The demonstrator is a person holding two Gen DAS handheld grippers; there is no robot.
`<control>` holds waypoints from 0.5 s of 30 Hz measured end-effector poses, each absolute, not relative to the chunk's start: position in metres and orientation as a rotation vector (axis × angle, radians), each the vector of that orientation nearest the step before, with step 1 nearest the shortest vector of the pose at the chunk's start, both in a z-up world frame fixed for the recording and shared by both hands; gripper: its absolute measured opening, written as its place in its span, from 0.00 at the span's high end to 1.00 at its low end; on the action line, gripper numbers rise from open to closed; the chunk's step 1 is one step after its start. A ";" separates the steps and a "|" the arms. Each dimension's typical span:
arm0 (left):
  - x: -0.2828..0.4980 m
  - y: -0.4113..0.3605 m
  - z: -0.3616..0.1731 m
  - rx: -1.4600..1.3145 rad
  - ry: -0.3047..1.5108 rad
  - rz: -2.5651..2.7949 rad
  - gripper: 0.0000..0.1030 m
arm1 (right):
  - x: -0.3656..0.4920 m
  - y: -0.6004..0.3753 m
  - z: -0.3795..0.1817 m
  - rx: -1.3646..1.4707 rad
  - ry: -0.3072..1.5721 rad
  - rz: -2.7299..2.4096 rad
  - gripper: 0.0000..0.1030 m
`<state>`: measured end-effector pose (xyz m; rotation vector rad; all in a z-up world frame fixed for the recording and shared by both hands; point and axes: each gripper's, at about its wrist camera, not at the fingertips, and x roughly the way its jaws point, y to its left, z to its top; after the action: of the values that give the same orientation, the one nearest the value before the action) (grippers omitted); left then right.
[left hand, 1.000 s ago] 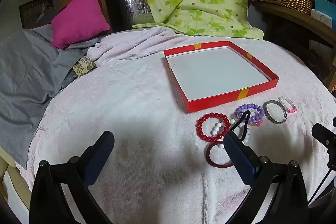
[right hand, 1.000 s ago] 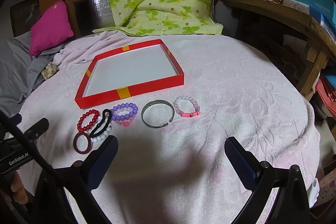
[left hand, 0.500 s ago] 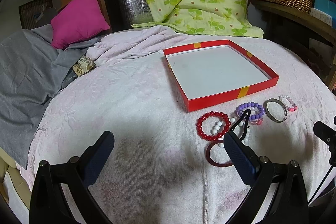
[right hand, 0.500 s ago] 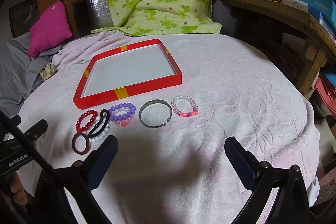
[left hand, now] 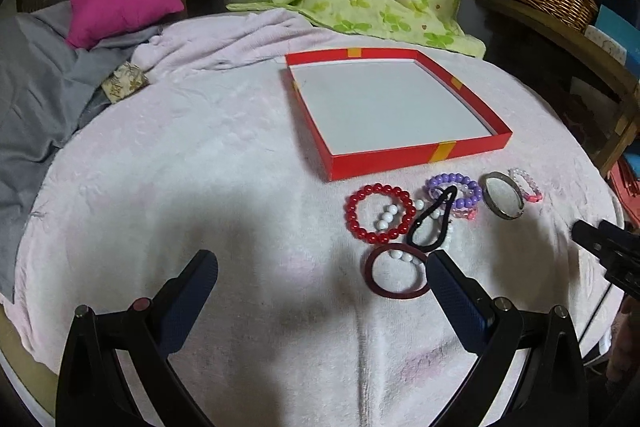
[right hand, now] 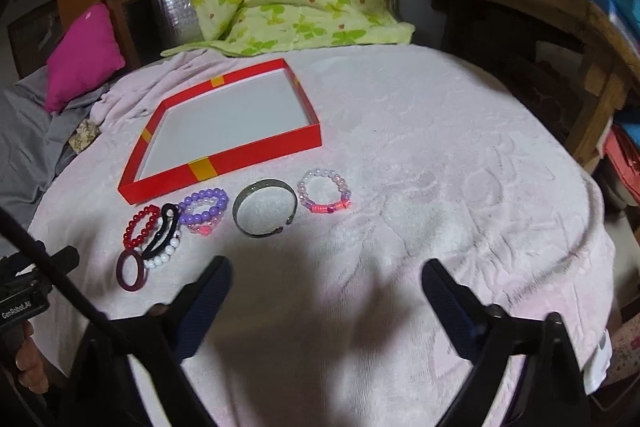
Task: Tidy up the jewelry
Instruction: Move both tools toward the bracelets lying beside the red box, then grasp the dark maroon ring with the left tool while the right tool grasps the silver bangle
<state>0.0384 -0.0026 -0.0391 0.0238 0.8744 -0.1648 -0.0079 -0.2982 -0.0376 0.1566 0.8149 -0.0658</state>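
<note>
Pink towel [right hand: 440, 167] | red tray [left hand: 416, 153] | "GenRobot.AI" on left gripper [left hand: 320, 291], spread | right gripper [right hand: 326, 287] spread

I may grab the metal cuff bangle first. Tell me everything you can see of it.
The metal cuff bangle is a flat, dull grey-bronze band bent into an open ring, its gap toward the near right in the right wrist view. It lies flat on the pink towel, just in front of the red tray, between the purple bead bracelet and the pale pink bead bracelet. It appears to touch only the towel. Neither gripper holds it.
</note>
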 end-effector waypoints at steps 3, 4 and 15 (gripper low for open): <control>0.043 -0.006 -0.044 0.008 0.906 -0.196 0.00 | 0.009 -0.295 -0.049 0.212 0.890 0.005 0.37; 0.044 -0.008 -0.046 0.009 0.916 -0.207 0.00 | 0.015 -0.295 -0.054 0.247 0.917 0.024 0.37; 0.055 -0.024 -0.064 0.034 1.008 -0.309 0.00 | 0.063 -0.271 -0.085 0.154 1.078 -0.018 0.35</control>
<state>0.0546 -0.0235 -0.0643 0.0341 1.0084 -0.3088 0.0627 -0.2707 -0.0850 0.1537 1.0784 -0.0176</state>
